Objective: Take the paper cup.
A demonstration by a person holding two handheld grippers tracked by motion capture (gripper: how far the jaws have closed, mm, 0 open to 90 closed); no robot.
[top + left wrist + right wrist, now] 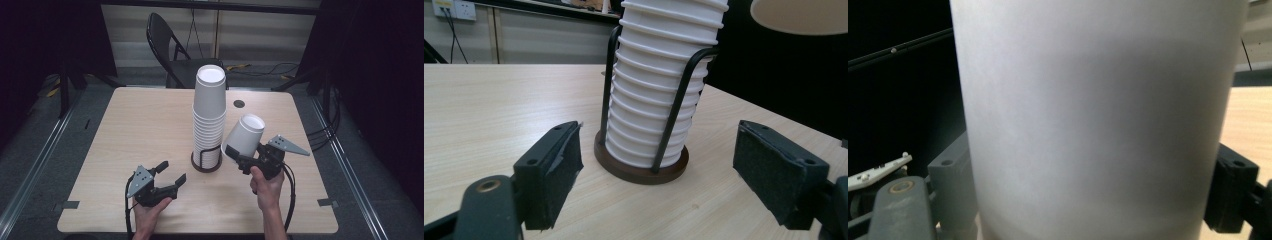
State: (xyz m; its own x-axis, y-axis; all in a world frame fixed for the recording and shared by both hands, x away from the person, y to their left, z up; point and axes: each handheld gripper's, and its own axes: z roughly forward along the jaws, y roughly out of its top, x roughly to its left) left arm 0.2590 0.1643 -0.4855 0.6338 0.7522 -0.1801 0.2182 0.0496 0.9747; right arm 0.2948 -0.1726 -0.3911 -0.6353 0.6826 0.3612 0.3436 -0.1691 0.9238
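At the near edge of the bench, the left gripper rests low in the person's hand with its jaws spread wide and nothing between them. The left gripper view looks along those released jaws at the dark round base of the cup holder just ahead, and shows the wire uprights and the ribbed rims of the nested cups, detail the high view leaves small. To the right, a little farther in, the right gripper is clamped on a single white paper cup, held off the bench and tilted with its closed bottom up and away from the person. The right gripper view shows the cup's plain wall close up between the two jaws. Beyond both, near the bench's middle, the tall cup stack stands upright in its holder. Past the far edge, the high view shows a black folding chair.
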